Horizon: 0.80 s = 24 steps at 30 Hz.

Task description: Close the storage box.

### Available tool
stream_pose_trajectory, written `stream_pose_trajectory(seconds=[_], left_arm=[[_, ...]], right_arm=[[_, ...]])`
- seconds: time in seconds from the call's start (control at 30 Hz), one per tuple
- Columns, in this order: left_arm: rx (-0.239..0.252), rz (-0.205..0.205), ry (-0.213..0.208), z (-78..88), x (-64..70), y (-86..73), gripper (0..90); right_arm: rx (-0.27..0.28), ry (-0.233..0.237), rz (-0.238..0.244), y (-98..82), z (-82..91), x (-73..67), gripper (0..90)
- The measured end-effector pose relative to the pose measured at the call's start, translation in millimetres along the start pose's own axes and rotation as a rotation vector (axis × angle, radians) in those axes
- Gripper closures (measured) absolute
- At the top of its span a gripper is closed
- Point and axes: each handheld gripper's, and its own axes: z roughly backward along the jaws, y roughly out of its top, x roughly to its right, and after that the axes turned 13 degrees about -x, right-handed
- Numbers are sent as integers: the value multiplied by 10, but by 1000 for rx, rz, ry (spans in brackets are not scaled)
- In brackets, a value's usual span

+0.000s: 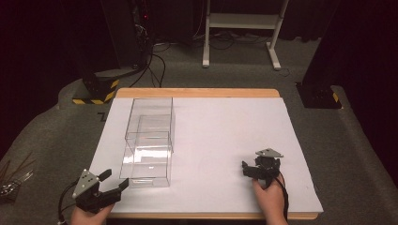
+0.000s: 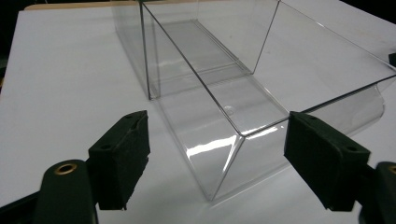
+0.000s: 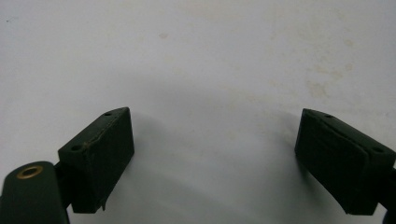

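Note:
Two clear plastic boxes stand end to end on the left half of the white sheet (image 1: 225, 126); the far box (image 1: 151, 116) overlaps the near box (image 1: 146, 164). My left gripper (image 1: 116, 179) is at the table's front left corner, open, aimed at the near box. In the left gripper view the near box's corner (image 2: 243, 136) lies between and beyond the black pads (image 2: 122, 156), untouched. My right gripper (image 1: 260, 168) is at the front right, open, tipped down over bare white sheet (image 3: 210, 70), nothing between its pads (image 3: 100, 154).
The wooden table edge (image 1: 197, 93) shows past the sheet at the back. On the grey floor are a white desk frame (image 1: 239, 23), cables (image 1: 155, 61), a black stand with yellow-black tape (image 1: 96, 90) at back left, and a black base (image 1: 319, 96) at right.

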Motion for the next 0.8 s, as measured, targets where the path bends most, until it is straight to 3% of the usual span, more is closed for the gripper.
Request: stream_pose_trajectory(seconds=[0.4,0.8], left_arm=[[-42,-29,-11,-107,55,-39,273],[-21,-21,10,-138,63,-33,291]], right_arm=[[2,2,6,-2,3,-2,126],[1,1,8,-2,5,-3,131]])
